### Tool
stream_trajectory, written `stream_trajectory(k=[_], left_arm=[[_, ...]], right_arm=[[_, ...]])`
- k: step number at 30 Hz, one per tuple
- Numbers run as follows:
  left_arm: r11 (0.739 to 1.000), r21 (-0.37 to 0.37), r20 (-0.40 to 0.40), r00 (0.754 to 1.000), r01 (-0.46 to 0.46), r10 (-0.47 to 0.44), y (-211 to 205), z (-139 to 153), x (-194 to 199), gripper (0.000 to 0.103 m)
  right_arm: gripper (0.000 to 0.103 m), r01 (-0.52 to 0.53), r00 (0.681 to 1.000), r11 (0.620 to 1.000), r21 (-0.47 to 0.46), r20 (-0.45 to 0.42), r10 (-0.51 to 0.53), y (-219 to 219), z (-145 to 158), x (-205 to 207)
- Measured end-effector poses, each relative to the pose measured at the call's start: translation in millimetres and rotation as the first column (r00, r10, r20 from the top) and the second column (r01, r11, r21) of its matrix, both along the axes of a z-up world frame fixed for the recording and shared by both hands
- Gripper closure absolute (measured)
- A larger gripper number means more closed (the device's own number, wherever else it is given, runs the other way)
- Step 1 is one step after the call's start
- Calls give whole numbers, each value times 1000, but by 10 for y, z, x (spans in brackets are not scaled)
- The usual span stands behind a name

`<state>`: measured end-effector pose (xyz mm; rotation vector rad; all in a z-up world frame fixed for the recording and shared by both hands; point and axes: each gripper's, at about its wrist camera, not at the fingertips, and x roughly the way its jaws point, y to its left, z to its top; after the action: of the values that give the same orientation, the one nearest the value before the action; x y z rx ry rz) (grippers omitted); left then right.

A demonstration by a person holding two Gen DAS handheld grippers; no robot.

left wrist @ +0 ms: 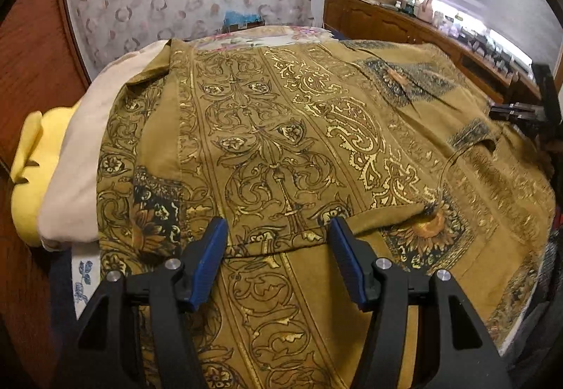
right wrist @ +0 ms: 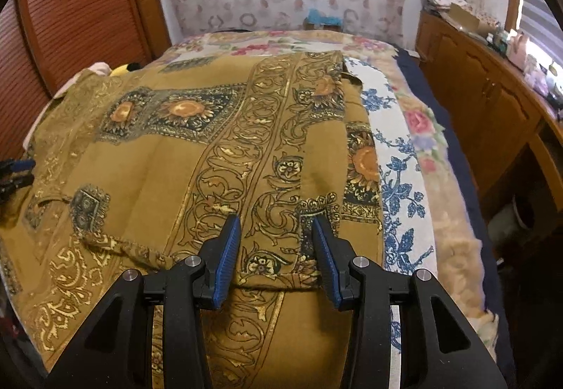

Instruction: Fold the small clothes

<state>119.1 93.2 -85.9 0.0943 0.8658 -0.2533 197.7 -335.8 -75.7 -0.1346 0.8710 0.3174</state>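
An olive-gold garment (left wrist: pixel 281 149) with black and gold scroll and sunflower print lies spread on the bed; it also shows in the right wrist view (right wrist: pixel 197 149). My left gripper (left wrist: pixel 278 227) is open with blue pads, hovering just over a folded edge of the garment near its front. My right gripper (right wrist: pixel 276 223) is open over the garment's right front part, near a folded hem. The right gripper's tips also show at the far right of the left wrist view (left wrist: pixel 517 111). The left gripper's tips show at the left edge of the right wrist view (right wrist: pixel 17 170).
A cream cloth (left wrist: pixel 84 156) and a yellow cloth (left wrist: pixel 31 170) lie left of the garment. A floral bedspread (right wrist: pixel 397 149) covers the bed. A wooden dresser (right wrist: pixel 492 100) with clutter stands on the right, a wooden louvred door (right wrist: pixel 81 12) on the left.
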Motion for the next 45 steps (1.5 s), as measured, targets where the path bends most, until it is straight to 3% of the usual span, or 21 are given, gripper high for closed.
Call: stream_trajectory(k=[9,24,31,35,37,39,42,45], left_arm=[[1000,8,10,1000,-5,5,-18,-8,-33,37],[999,16,9,999,-42,42,-64,-13,-36,34],[995,-39,3,996,-87,87,69,17,-184,34],[973,-116,36,978,-199,204,341,161,-258,35],[958,-144,49,965,-247,256,482,252,-255,41],[949,-150,62,955,-277,289,587,319,-227,55],[951,-139,66,956,-276,287,638,335,-143,67],[957,-86,54,958,-277,283,601,264,-20,73]], right_arm=[[56,0,999,998,-60,38,2,76,-57,-75],[52,-1,999,999,-50,35,3,98,-65,-63],[51,1,999,999,-52,36,1,88,-54,-50],[51,1,999,999,-53,36,1,91,-53,-47],[50,1,999,999,-53,36,1,93,-53,-43],[50,1,999,999,-53,36,1,93,-53,-44],[50,1,999,999,-54,36,1,95,-51,-43],[50,1,999,999,-54,36,1,93,-54,-39]])
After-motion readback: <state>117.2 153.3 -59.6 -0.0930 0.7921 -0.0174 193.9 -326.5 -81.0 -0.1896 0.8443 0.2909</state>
